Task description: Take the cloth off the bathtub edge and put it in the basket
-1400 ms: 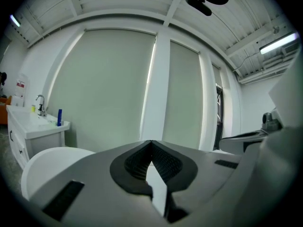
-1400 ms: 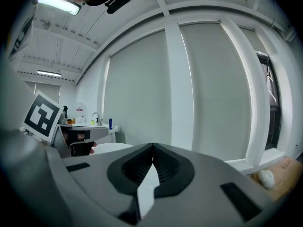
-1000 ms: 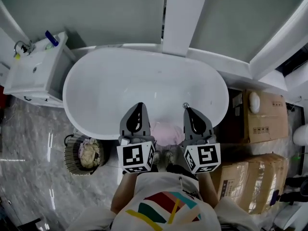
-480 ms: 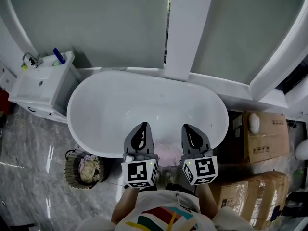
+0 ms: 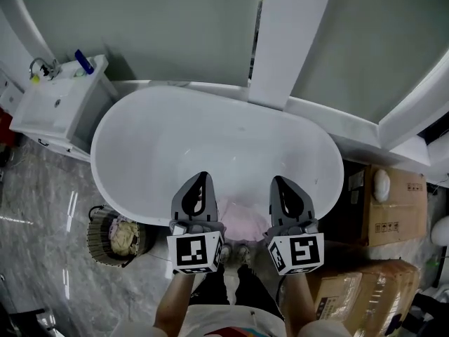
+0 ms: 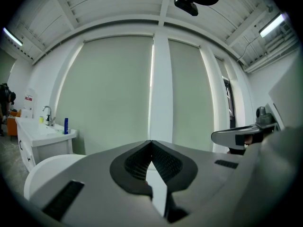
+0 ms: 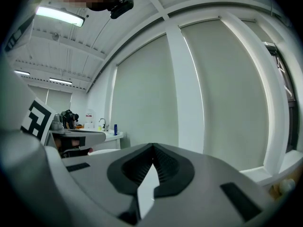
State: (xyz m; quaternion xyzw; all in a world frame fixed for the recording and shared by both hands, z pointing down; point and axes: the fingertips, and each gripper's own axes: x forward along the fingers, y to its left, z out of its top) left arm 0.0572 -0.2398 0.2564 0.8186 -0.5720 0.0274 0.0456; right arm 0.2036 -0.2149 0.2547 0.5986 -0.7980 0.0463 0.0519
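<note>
Over the near rim of the bathtub (image 5: 210,139), both tools have edged in a touch. The left gripper (image 5: 201,177) and right gripper (image 5: 278,180) are pinched together and empty. The pink cloth (image 5: 242,216) still lies on the edge between them, and the wicker basket (image 5: 92,236) waits on the floor to the left. No grab has started yet.

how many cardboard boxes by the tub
2: one cardboard box right of the bathtub, a second cardboard box nearer the person. More may be hidden.
</note>
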